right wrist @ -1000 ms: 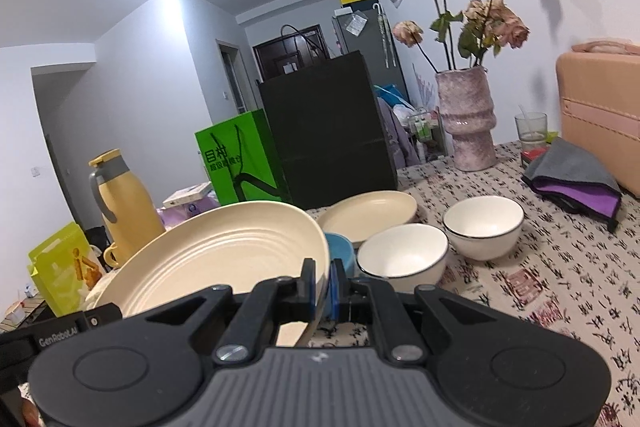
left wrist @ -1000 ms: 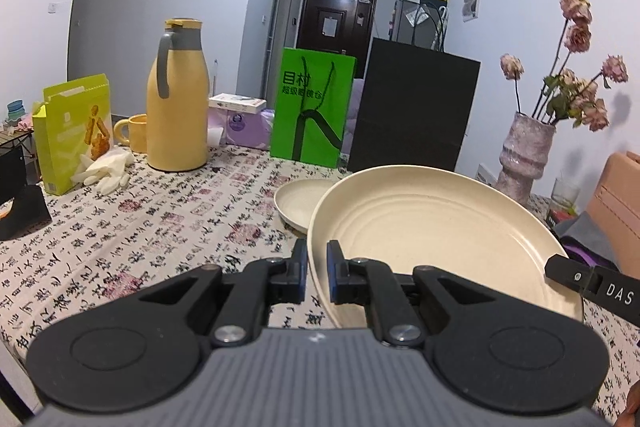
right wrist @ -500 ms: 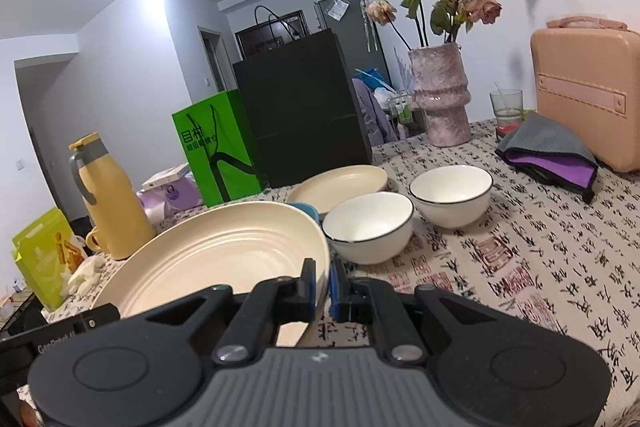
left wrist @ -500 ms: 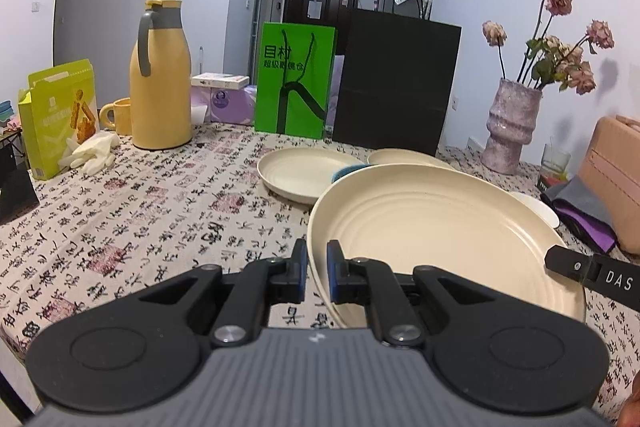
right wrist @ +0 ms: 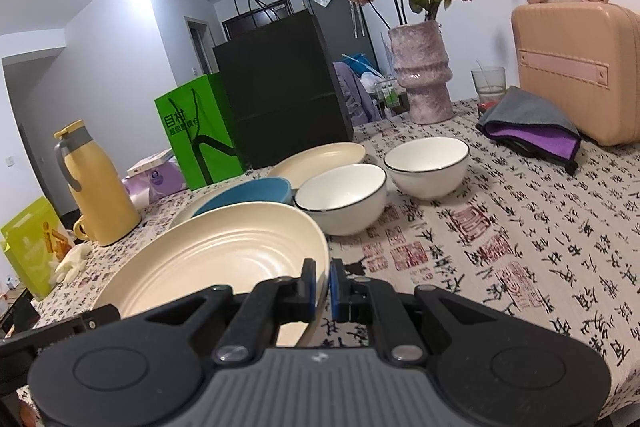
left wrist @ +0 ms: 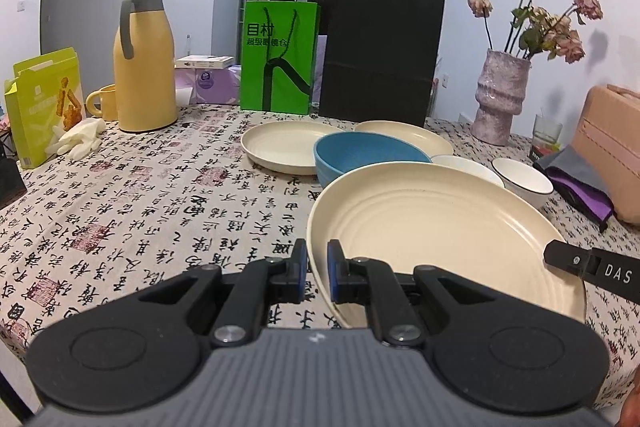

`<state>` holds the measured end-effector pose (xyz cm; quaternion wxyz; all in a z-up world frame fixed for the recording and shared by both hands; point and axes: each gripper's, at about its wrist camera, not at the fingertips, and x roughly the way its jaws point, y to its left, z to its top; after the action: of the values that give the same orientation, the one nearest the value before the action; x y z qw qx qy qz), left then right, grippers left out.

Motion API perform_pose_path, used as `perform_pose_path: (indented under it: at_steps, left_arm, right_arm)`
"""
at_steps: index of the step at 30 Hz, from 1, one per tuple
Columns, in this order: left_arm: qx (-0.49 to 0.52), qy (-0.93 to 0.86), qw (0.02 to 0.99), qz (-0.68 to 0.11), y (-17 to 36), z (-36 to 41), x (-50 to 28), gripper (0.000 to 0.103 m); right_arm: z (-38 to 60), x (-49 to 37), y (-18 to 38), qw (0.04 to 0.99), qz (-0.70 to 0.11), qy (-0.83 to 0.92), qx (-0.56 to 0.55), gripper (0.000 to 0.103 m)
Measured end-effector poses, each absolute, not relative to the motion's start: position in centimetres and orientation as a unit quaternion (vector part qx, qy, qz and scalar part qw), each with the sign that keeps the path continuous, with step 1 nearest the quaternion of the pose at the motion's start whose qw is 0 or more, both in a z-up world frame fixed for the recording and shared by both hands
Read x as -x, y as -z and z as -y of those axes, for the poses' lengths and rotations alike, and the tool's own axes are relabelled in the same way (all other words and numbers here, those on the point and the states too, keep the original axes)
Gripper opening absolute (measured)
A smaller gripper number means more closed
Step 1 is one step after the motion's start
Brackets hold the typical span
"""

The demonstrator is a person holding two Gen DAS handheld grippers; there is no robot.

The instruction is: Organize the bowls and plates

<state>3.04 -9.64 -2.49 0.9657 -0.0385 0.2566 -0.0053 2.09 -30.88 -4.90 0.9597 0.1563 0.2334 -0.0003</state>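
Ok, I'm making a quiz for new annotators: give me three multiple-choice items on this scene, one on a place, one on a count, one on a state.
1. Where does the blue bowl stand?
A. just beyond the big plate
B. next to the yellow flask
C. on the pink case

2. How many white bowls with a dark rim are on the table?
A. one
B. two
C. four

3. How is the big plate held?
A. lying free
B. by one gripper
C. by both grippers

Answers: 1 A, it shows right behind the plate's far rim. 2 B, two stand side by side. 3 C, the left gripper and the right gripper each clamp its rim.
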Motion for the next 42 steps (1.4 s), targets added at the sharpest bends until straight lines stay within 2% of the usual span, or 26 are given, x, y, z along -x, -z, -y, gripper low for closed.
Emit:
perform_pose_path:
  at_steps: [42]
  left_arm:
    - [0.004,0.034,0.952,-0.304,8.0,12.4,-5.8,0.011]
  right_arm:
    - [33.7,-4.4,10.3,0.948,-0.271,0.025,-0.164,0.007]
